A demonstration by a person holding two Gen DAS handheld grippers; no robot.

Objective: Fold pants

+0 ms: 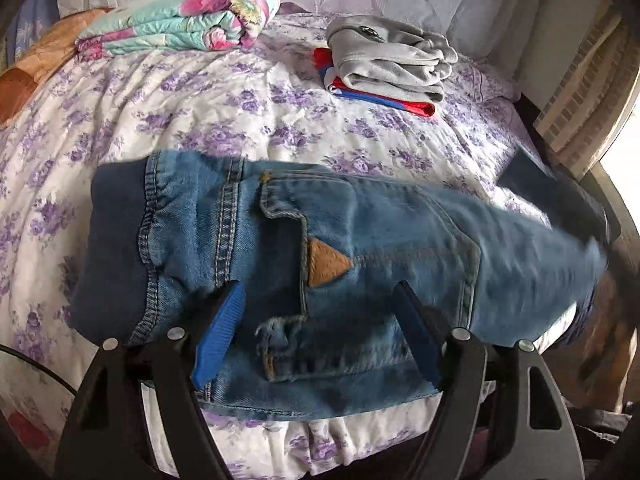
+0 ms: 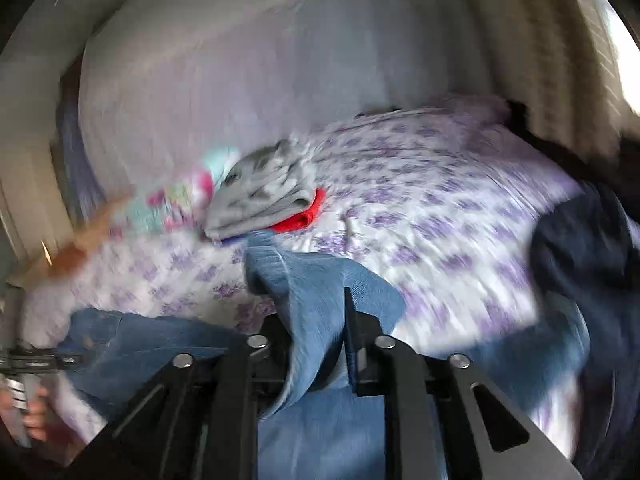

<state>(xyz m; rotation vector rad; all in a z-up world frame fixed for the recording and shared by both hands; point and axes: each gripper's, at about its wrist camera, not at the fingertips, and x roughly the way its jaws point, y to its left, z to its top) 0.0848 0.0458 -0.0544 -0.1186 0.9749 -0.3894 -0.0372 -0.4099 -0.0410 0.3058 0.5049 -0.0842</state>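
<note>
Blue jeans lie across the flowered bedspread, waistband to the left, a tan triangle patch by the pocket. My left gripper stands open over the hip part, its blue pads wide apart with denim between and under them. The right wrist view is blurred. There my right gripper is shut on a bunched jeans leg that rises out of its jaws; the cloth hides the left finger. The left gripper and a hand show at the left edge.
A folded grey garment lies on a red and blue one at the back of the bed. A folded floral blanket sits back left beside an orange cloth. A dark navy garment lies at the right edge.
</note>
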